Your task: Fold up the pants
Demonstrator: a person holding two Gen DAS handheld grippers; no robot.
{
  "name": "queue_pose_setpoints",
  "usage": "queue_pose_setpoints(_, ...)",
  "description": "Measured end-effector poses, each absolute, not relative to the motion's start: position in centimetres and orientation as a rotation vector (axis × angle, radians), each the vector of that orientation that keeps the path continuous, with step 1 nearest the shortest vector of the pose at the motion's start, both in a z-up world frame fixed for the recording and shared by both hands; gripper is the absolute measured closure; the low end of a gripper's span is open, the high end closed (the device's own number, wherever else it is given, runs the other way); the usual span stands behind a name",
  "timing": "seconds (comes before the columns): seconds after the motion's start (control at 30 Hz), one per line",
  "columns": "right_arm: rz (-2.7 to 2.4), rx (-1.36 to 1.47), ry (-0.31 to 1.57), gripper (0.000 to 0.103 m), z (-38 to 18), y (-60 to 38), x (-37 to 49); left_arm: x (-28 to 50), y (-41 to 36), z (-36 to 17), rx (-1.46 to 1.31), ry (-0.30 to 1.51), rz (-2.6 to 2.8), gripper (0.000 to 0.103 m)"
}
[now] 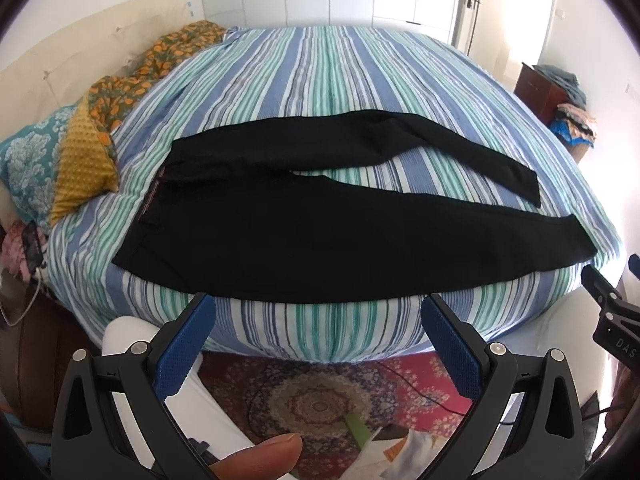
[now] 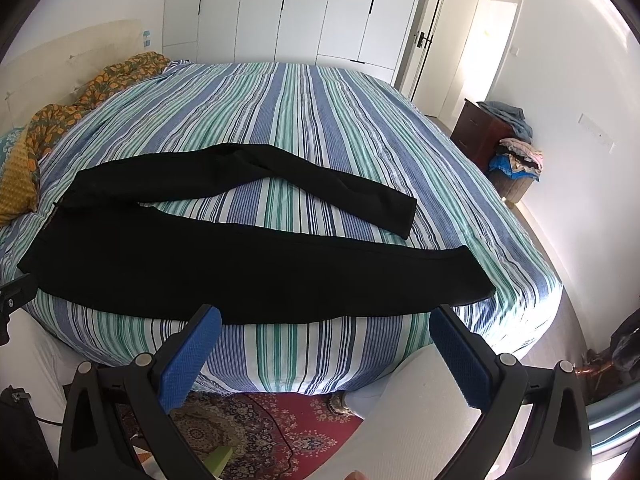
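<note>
Both the left gripper (image 1: 316, 312) and right gripper (image 2: 326, 324) hover spread apart, empty, before black pants (image 1: 320, 236) lying flat on the striped bedspread (image 1: 320, 72), soft, limp cloth probably best pinched at waistband or hems.

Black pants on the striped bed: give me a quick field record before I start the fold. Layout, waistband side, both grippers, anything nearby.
garment: black fabric pants, spread flat, unfolded
surface: blue, green and white striped bedspread
waistband: toward the pillows, left in both views
legs: apart in a V, cuffs to the right; near leg lies along the bed's front edge
left gripper: open, holds nothing, short of the near leg
right gripper: open, holds nothing, short of the near leg
nearby: mustard yellow textured pillow, left of the waistband
</note>
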State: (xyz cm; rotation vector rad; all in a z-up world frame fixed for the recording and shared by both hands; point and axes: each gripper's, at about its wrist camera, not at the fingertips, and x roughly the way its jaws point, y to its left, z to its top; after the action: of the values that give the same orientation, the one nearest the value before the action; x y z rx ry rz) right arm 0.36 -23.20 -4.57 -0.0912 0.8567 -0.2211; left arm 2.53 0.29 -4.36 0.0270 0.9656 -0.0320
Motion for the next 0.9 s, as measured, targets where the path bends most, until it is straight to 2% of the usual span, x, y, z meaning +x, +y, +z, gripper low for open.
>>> queue_pose_setpoints(0.47,-0.215,-0.087,0.872,0.000,-4.8,-23.1,0.6,2.8,0.3,-4.6,0.014,0.978,-0.034,0.001)
queue_pose_setpoints(0.9,-0.072,-0.033,0.839,0.000,-4.8,-22.3,0.5,2.0,0.6,-2.4,0.036,0.835,-0.025,0.001)
